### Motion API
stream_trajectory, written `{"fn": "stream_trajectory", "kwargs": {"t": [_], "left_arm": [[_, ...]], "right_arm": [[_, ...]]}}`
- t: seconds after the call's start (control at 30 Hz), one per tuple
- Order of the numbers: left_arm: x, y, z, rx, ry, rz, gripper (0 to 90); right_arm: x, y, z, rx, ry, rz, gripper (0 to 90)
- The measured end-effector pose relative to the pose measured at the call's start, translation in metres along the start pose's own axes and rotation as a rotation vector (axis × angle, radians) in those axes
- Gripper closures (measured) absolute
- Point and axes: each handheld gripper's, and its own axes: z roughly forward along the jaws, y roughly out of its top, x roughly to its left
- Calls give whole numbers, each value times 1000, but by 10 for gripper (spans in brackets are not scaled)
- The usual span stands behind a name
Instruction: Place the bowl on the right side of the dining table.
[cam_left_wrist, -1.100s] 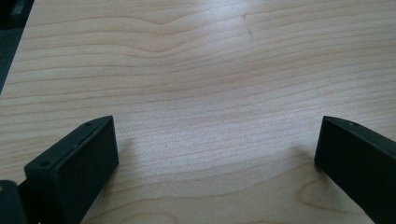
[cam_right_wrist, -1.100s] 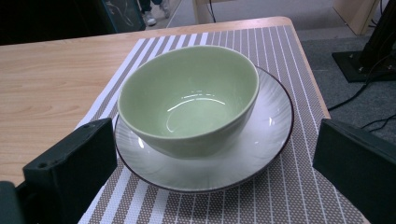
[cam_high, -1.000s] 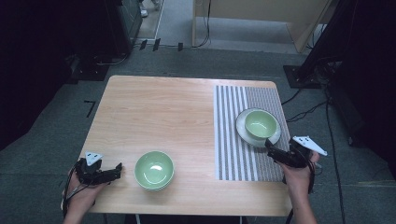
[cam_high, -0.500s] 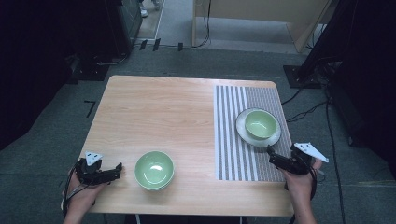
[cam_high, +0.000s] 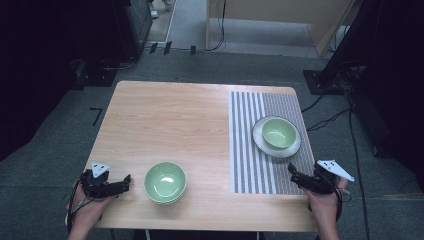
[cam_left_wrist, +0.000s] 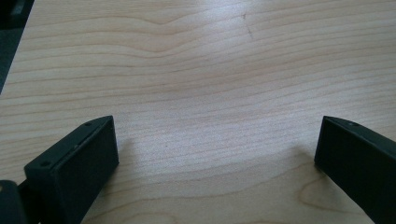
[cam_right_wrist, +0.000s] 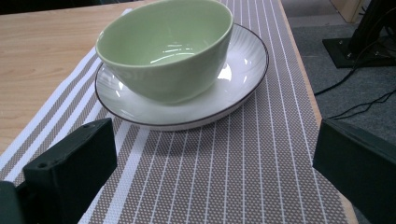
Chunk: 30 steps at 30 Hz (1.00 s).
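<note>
Your wooden table (cam_high: 165, 120) carries a striped placemat (cam_high: 247, 150) on its right side. There a green bowl (cam_right_wrist: 166, 49) sits on a white plate (cam_right_wrist: 243, 70), just ahead of your right gripper (cam_high: 304, 178), jaws spread, empty. A second green bowl (cam_high: 165, 181) stands beside your left gripper (cam_high: 117, 186), jaws spread too.

Bowl (cam_high: 278, 132) on plate (cam_high: 290, 148) on mat (cam_high: 250, 165), 2nd bowl (cam_high: 165, 182) left.

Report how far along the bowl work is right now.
Done: one green bowl sits on the white plate on the striped mat. In hand: nothing; the right gripper is open near the plate, and the left gripper is open over bare wood. Left, probably: the second green bowl beside the left gripper stands untouched on the table.
</note>
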Motion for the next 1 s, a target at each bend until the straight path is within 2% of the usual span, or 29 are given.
{"fn": "stream_trajectory", "kwargs": {"t": [1.0], "left_arm": [[0,0,0,0,0,0,0]], "right_arm": [[-13,-31,-12,74,-17,-5,0]]}}
